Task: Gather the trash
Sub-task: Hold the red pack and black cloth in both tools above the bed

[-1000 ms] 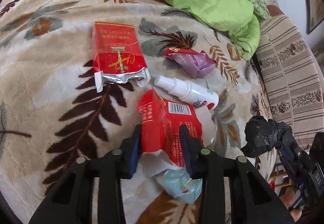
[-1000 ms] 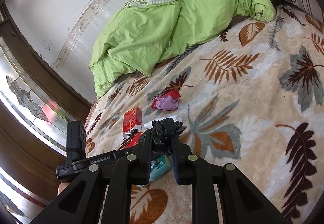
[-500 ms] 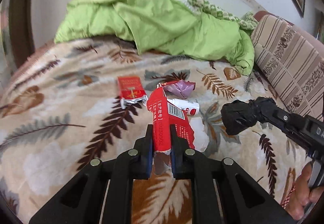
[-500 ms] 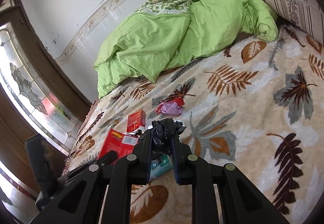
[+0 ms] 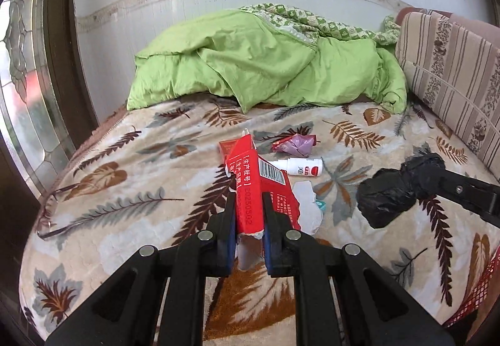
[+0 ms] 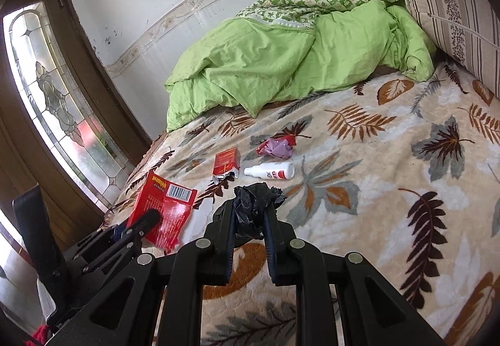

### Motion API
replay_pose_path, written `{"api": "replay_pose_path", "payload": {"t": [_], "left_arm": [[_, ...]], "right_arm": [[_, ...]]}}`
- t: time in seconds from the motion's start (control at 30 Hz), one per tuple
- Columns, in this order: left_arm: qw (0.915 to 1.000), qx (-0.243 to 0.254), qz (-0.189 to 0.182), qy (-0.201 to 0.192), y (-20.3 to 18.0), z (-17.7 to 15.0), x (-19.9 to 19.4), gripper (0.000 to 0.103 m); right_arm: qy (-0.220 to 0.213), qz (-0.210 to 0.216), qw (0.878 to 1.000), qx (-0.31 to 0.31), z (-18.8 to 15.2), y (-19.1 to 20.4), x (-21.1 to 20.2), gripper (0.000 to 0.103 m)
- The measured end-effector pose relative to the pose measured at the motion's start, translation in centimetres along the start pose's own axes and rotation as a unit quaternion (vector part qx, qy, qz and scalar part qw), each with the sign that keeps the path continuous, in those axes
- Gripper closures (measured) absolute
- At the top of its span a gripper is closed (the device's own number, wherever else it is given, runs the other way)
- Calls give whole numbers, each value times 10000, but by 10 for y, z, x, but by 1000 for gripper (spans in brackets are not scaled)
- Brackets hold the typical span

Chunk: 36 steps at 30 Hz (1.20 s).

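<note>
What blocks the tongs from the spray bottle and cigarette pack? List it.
Nothing lies on the blanket before them. But the left tongs grip a red carton, the right tongs a black bag.

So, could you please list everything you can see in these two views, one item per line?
Red carton: one, red with barcode, clamped in left gripper.
Black bag: one, crumpled, clamped in right gripper.
Red packet: one, torn foil end, on blanket.
Spray bottle: one, white and red, lying beside packet.
Purple wrapper: one, purple and red, beyond bottle.
Blanket: one, beige with leaf print, covering bed.
Duvet: one, green, bunched near wall.
Cushion: one, striped, far right.
Left gripper: black, shut.
Right gripper: black, shut.
</note>
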<state>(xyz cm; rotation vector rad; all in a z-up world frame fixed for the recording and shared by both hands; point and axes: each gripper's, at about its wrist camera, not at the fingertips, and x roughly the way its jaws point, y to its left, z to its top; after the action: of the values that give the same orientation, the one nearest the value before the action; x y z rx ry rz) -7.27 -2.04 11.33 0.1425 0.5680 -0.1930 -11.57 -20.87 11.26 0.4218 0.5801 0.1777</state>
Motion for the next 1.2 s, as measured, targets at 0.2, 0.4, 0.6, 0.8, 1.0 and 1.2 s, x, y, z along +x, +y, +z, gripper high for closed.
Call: {"api": "replay_pose_path", "payload": {"t": [0.2,0.4,0.6,0.8,1.0,1.2], "left_arm": [[9999,30,114,-7,-1,2,-4,90],[9998,37,189,-6,1,4,-8,90],[9998,16,220,18,3,6,-11,90],[9997,23,246,21,4,8,-13,90],[9995,21,330,-6,6,8,-16,90],[9990,31,448,-23,9,9,-17,90]], "right_arm": [[-42,22,10000,32,2,1,-9,85],[-107,112,9999,23,5,5,-18,85],[-109,172,9998,0,6,9,-22,85],[-131,204,9997,-12,7,11,-25,85],[-152,212,9997,-46,7,14,-27,85],[-153,211,9996,-50,6,16,-27,85]]}}
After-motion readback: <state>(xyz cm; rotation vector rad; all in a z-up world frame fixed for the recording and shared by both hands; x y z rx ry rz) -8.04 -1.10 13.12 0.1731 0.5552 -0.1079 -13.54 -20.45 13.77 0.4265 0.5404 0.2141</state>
